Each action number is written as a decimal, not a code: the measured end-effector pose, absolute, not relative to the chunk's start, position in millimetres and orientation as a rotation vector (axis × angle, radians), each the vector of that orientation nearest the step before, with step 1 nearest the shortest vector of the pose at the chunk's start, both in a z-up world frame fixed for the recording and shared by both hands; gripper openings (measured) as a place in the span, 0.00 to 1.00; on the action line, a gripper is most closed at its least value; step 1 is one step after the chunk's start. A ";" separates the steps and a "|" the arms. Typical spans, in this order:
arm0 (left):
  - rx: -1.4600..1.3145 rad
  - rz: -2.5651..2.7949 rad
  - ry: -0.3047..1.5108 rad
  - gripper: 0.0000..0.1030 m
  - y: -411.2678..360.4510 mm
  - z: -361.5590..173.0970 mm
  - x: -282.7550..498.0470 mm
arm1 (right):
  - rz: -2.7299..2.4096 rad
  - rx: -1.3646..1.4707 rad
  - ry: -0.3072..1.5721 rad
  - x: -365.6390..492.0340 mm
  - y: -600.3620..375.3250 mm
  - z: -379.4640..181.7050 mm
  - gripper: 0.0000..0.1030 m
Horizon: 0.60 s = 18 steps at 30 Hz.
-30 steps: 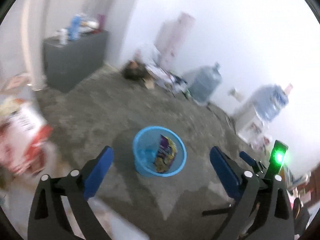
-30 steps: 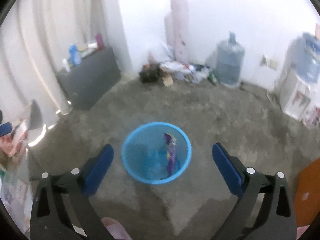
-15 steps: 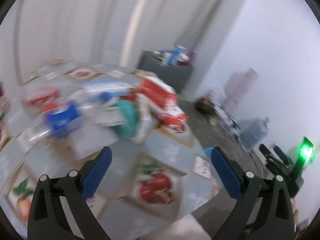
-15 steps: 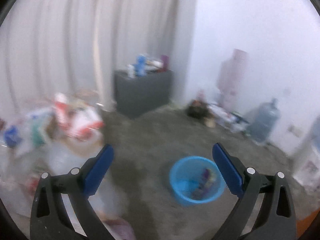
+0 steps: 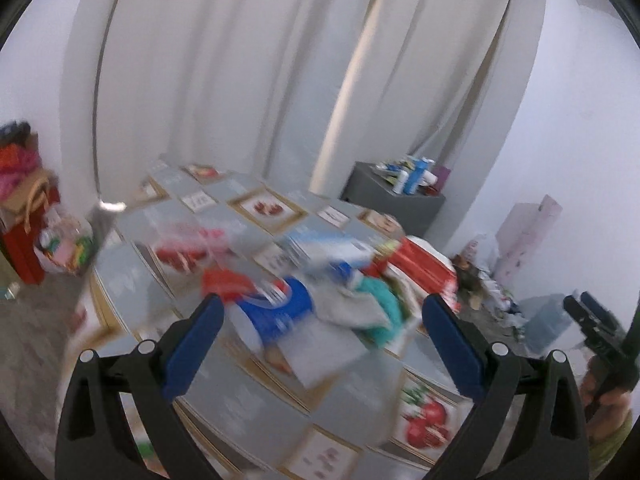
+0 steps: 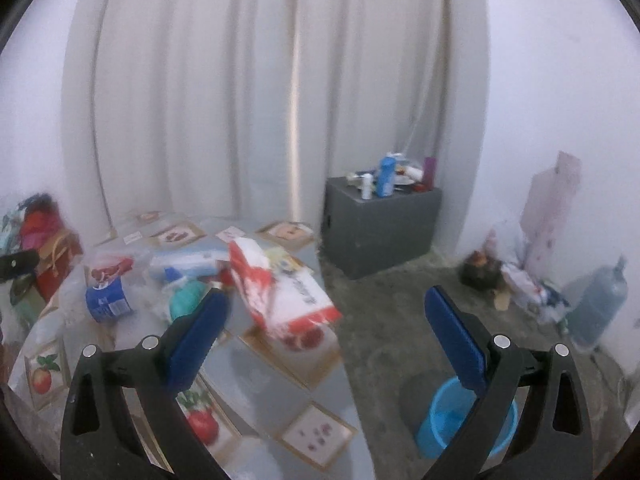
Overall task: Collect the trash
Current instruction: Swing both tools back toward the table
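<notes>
Left wrist, crumpled wrappers (image 5: 320, 304) on glossy tablecloth (image 5: 240, 396), fingers (image 5: 192, 344) apart.

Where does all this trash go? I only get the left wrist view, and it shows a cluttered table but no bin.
Observer: The right wrist view shows a blue bin standing on the floor, off to the right of the table. One gripper finger partly hides it.
Operator: Is the other gripper carrying anything over there?
Observer: No. The right gripper is open, with nothing between its fingers.
</notes>
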<state>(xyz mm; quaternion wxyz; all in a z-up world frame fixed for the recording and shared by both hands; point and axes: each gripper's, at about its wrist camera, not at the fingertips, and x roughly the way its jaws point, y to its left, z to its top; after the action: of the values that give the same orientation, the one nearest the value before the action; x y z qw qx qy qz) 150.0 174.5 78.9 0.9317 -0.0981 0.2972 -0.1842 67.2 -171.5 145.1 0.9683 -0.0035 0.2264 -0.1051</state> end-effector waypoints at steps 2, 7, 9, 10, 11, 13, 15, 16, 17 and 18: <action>-0.177 -0.356 0.600 0.94 180.3 80.2 167.6 | -0.192 -0.010 0.451 79.2 -166.7 147.4 0.92; -0.097 -0.322 0.601 0.94 183.5 77.6 210.4 | -0.135 -0.009 0.485 121.7 -159.8 143.8 0.92; -0.056 -0.320 0.607 0.94 181.4 74.2 228.7 | -0.102 -0.006 0.500 138.4 -158.3 143.3 0.92; -0.036 -0.318 0.617 0.94 179.7 71.0 239.9 | -0.087 -0.005 0.507 145.2 -156.5 144.4 0.92; -0.024 -0.320 0.630 0.94 178.4 67.3 249.1 | -0.070 -0.005 0.516 154.3 -154.7 144.7 0.92; -0.009 -0.315 0.648 0.94 177.3 60.1 264.6 | -0.037 -0.018 0.528 167.5 -149.7 146.2 0.92; 0.019 -0.320 0.696 0.94 173.8 48.5 286.7 | -0.004 -0.050 0.532 184.8 -144.7 148.7 0.92; 0.032 -0.310 0.715 0.93 172.3 43.5 296.3 | 0.008 -0.067 0.538 193.3 -142.2 148.5 0.92; 0.046 -0.299 0.732 0.91 171.0 37.5 306.9 | 0.022 -0.084 0.548 203.1 -140.3 148.8 0.92; 0.059 -0.304 0.746 0.90 169.4 32.1 316.1 | 0.036 -0.089 0.555 208.8 -139.7 147.9 0.92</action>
<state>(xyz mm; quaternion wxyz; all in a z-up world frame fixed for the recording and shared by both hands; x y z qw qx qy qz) 316.1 169.4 32.1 0.9195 0.0285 0.3630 -0.1481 208.8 -139.7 147.8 0.9606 -0.0437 0.2740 0.0177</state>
